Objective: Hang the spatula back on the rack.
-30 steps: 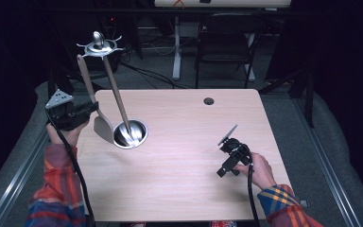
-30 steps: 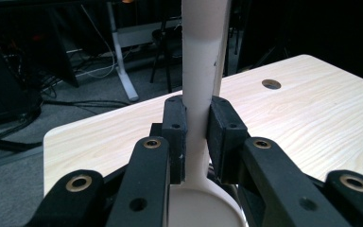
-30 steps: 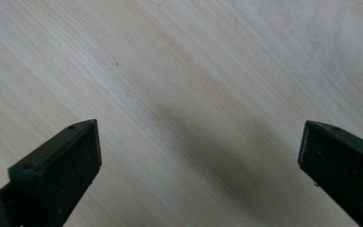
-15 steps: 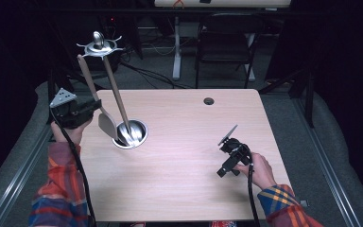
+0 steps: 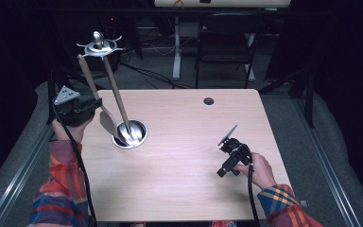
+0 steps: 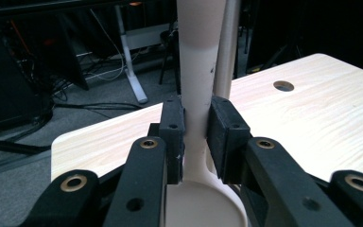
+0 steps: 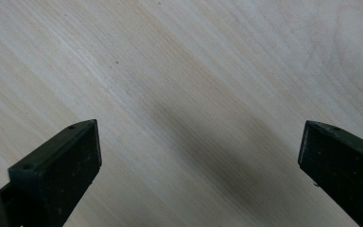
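Observation:
A metal utensil stand [image 5: 132, 135] has a round base on the table's left part, a slanted pole and a hooked top [image 5: 98, 46]. A beige spatula [image 5: 90, 82] hangs along the pole, blade low beside the base. My left gripper [image 5: 94, 106] comes in from the left and is shut on the spatula's handle just above the blade. In the left gripper view both pads [image 6: 172, 127] press the beige handle [image 6: 196, 56], with the pole [image 6: 228, 47] right behind it. My right gripper [image 5: 229, 158] rests at the table's right front, open over bare wood, its jaws [image 7: 198, 156] far apart.
The light wood table [image 5: 179, 189] has a small cable hole [image 5: 209, 100] near its far edge. A dark chair [image 5: 227, 42] and a desk leg stand beyond the table. Cables trail from both grippers toward the person.
The left gripper has edged slightly up and toward the stand, carrying the spatula with it. The right gripper has stayed in place.

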Demonstrator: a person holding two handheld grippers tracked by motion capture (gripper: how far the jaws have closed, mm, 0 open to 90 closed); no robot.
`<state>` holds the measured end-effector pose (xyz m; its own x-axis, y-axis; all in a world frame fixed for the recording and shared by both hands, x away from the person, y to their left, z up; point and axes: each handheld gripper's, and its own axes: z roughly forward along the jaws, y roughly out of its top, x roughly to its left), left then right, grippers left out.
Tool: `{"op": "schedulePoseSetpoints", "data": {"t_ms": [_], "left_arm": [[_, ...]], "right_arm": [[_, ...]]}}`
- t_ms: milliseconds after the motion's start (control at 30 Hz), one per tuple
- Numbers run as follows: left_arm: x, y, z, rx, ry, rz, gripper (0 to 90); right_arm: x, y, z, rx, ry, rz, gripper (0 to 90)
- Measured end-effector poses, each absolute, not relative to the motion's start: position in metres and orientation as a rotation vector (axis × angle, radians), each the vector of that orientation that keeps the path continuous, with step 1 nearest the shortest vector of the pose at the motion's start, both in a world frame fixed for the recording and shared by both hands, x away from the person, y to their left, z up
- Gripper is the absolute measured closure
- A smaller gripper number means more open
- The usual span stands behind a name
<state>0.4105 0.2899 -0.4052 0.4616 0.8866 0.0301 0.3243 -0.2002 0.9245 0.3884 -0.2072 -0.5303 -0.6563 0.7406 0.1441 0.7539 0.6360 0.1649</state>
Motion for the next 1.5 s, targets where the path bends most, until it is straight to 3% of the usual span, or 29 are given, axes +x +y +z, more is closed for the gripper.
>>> {"op": "schedulePoseSetpoints", "data": {"t_ms": [467,733,967,1500], "left_arm": [[0.405,0.292,-0.4,1.758,1.056,0.725,63.6],[0.399,0.295,-0.399,1.781,1.122,0.702,34.0],[0.385,0.298,-0.396,1.809,1.157,0.718,18.1],[0.343,0.293,-0.408,1.933,1.188,0.727,10.4]], "right_arm": [[0.388,-0.207,-0.531,-1.267,-2.793,-0.322,0.0],[0.388,-0.207,-0.53,-1.271,-2.787,-0.327,0.0],[0.388,-0.207,-0.53,-1.263,-2.799,-0.327,0.0],[0.388,-0.207,-0.53,-1.263,-2.798,-0.328,0.0]]}}
